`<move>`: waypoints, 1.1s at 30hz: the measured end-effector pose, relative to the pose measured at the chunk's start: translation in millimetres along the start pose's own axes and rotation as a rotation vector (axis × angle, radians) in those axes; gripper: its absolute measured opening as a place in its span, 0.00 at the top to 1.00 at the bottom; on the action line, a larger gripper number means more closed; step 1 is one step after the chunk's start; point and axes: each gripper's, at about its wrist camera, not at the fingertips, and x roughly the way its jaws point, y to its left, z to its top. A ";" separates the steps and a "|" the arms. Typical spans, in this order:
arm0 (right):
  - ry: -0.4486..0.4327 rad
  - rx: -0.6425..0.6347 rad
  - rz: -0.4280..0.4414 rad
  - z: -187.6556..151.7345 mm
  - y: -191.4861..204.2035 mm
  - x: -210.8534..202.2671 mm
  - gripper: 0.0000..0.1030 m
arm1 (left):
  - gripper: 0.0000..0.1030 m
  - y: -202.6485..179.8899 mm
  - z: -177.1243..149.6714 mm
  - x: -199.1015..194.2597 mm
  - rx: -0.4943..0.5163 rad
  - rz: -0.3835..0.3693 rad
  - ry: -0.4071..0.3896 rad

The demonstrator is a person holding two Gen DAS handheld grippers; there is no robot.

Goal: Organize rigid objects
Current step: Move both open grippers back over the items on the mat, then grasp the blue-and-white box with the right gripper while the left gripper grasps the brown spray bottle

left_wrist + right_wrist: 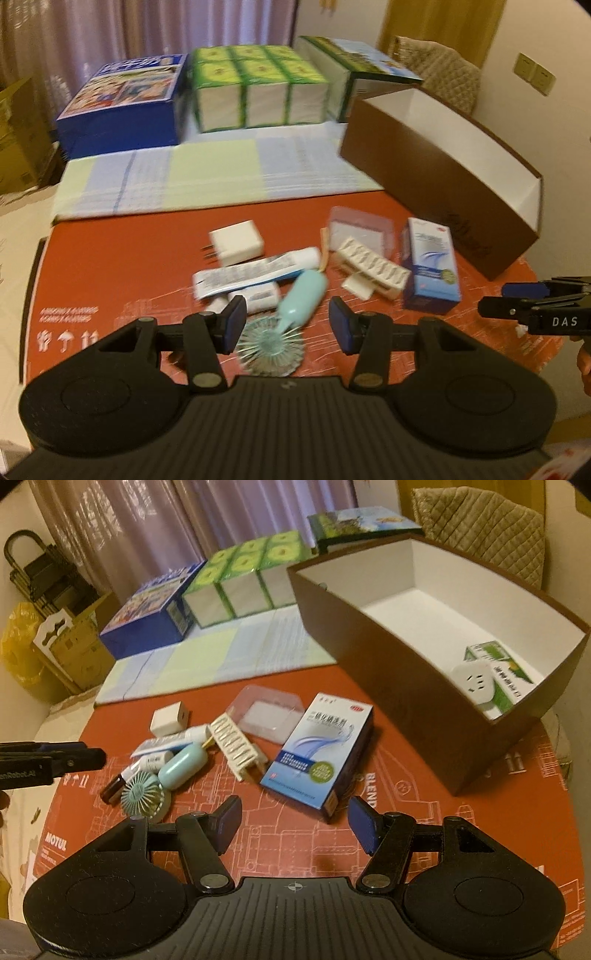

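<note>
Small objects lie in a heap on the red cardboard sheet (110, 266): a teal hand fan (291, 310) (166, 775), a white charger cube (236, 242) (170, 718), a tube (258, 271), a white pill strip (373, 271) (238, 744), a clear plastic case (362, 229) (269, 712) and a blue-and-white medicine box (430, 271) (319, 751). My left gripper (288, 328) hovers open over the fan, holding nothing. My right gripper (293, 825) is open and empty just in front of the medicine box. The brown box (388, 672) (436, 184) holds a white socket adapter (474, 685) and a green packet (506, 675).
Behind the sheet lies a checked cloth (207, 177), then a blue box (122, 110), a green tissue pack (255, 88) and another printed box (369, 70). Cardboard cartons (74, 642) stand at the left. A padded chair back (480, 528) rises behind the brown box.
</note>
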 end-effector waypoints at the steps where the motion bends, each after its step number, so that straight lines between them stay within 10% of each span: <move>1: 0.008 -0.006 -0.005 -0.5 1.7 3.9 0.41 | 0.57 5.0 -2.0 -0.1 -0.009 0.011 0.003; 33: 0.104 0.131 -0.166 47.3 -10.8 93.0 0.41 | 0.57 75.7 1.0 40.5 -0.110 0.143 0.051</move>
